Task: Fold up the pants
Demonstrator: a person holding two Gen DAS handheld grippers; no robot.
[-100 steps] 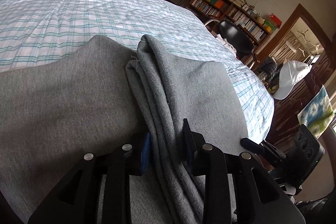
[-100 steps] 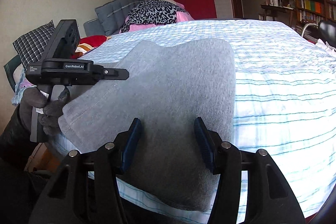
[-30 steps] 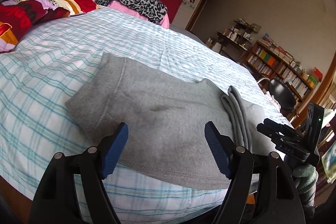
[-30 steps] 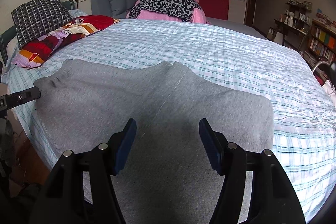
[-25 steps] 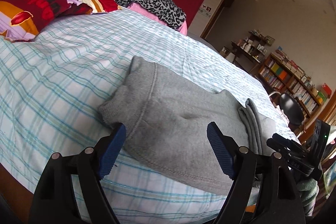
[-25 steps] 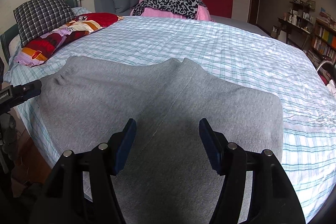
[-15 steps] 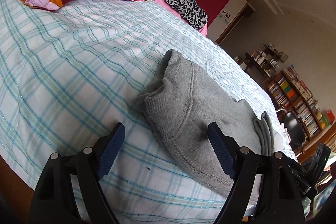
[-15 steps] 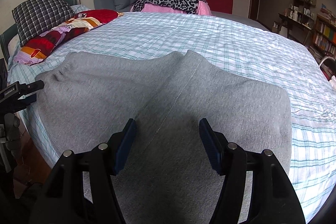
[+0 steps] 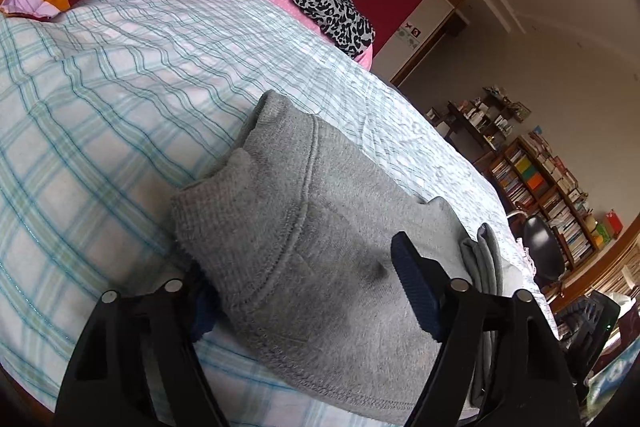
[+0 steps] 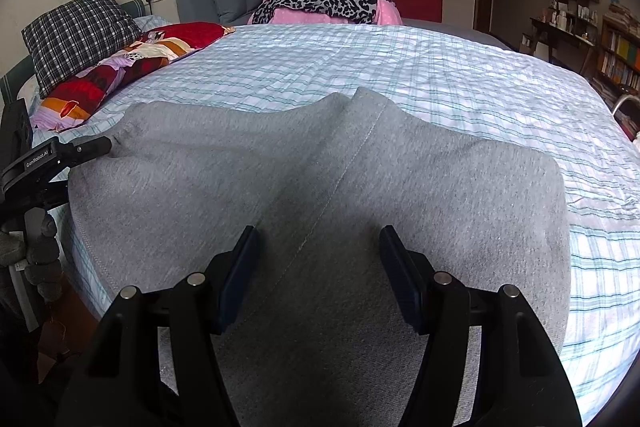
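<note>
The grey pants (image 10: 320, 211) are lying folded on the near part of the bed (image 10: 420, 75), over its checked sheet. The left gripper (image 9: 308, 291) is straddling the pants' thick left edge, and its jaws are closing with the cloth between them; the near pad is partly hidden by fabric, so contact is hard to judge. The right gripper (image 10: 320, 267) is hovering over the middle seam with its jaws spread apart, grasping nothing. A gloved hand (image 10: 36, 251) is gripping the left tool's handle at the bed's left side.
</note>
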